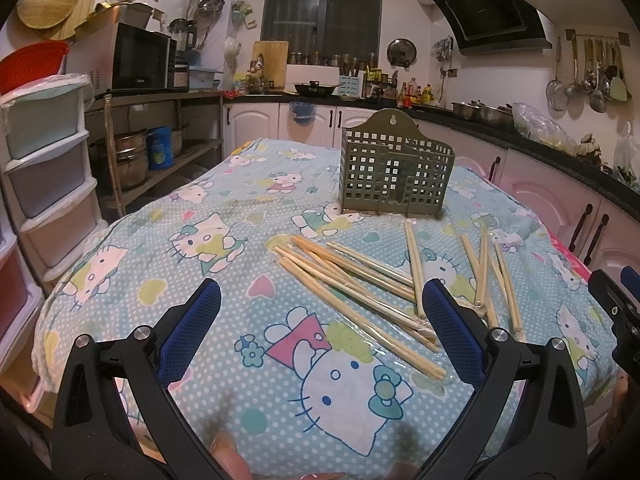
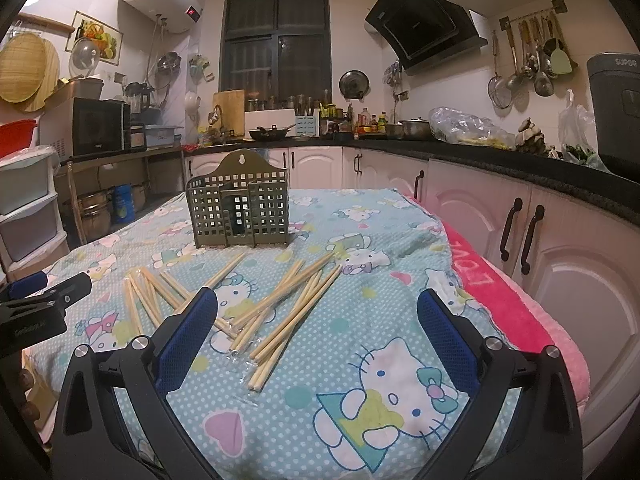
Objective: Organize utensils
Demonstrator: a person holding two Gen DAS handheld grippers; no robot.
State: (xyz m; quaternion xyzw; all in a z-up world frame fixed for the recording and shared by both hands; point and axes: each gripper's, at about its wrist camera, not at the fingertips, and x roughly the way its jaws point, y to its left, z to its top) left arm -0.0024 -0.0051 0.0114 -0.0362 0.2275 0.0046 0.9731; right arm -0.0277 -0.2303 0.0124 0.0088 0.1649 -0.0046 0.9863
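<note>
Several pairs of wrapped bamboo chopsticks [image 1: 360, 288] lie scattered on a table with a blue cartoon-cat cloth [image 1: 168, 248]; they also show in the right wrist view [image 2: 280, 312]. An olive-green perforated utensil holder [image 1: 394, 168] stands upright behind them, also in the right wrist view [image 2: 240, 208]. My left gripper [image 1: 320, 304] is open and empty, hovering over the near part of the table left of the chopsticks. My right gripper [image 2: 318, 308] is open and empty above the table, with chopsticks lying between and beyond its fingers.
A pink towel [image 2: 492, 292] lies along the table's right edge. White cabinets [image 2: 560, 264] under a black counter run on the right. A drawer tower [image 1: 44, 176] and a shelf with pots [image 1: 132, 156] stand on the left. The right gripper shows at the left wrist view's right edge [image 1: 616, 300].
</note>
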